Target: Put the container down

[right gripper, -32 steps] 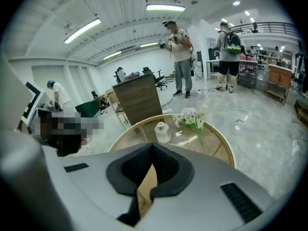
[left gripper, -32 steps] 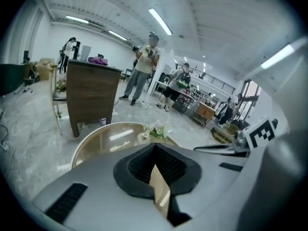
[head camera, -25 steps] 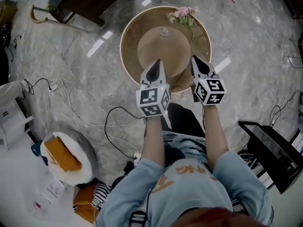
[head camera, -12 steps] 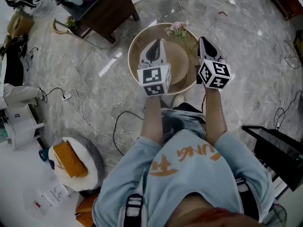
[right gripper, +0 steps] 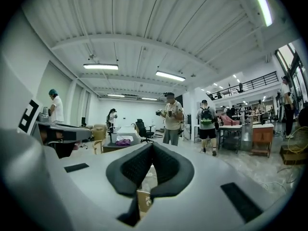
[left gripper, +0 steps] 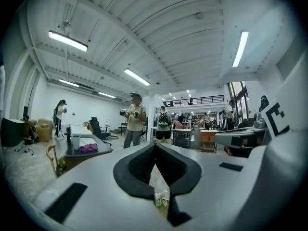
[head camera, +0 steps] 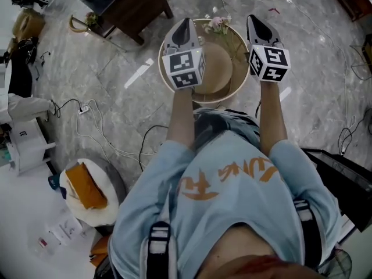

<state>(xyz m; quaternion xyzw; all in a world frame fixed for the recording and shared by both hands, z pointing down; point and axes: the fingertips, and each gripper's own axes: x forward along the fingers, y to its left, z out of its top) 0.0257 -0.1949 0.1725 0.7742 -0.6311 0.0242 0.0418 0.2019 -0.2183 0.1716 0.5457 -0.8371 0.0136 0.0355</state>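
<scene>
Both grippers are empty right now. The left gripper [head camera: 185, 23] has its black pads pressed together at the tip with nothing between them, and the right gripper [head camera: 254, 19] looks the same in its own view. Both views look level across a big workshop with people in it, not at anything being handled.

From the head view, the round tan basket-style container with a domed lid [head camera: 220, 63] sits on the grey marble floor [head camera: 116, 97] in the upper middle of the frame. A little bunch of pink flowers [head camera: 218, 22] is at its top rim. Neither tool touches it.

What matters for the next move is that the container lies below and between the two grippers. The left one overlaps its left rim in the picture and the right one sits just off its right rim. It's round, so there's no long axis to line up with, and neither hand looks clearly nearer. A dark wooden table [head camera: 131, 4] stands to its upper left, apart from it.

My read is that the put-down is done, since the container rests on the floor with nothing gripping it.
</scene>
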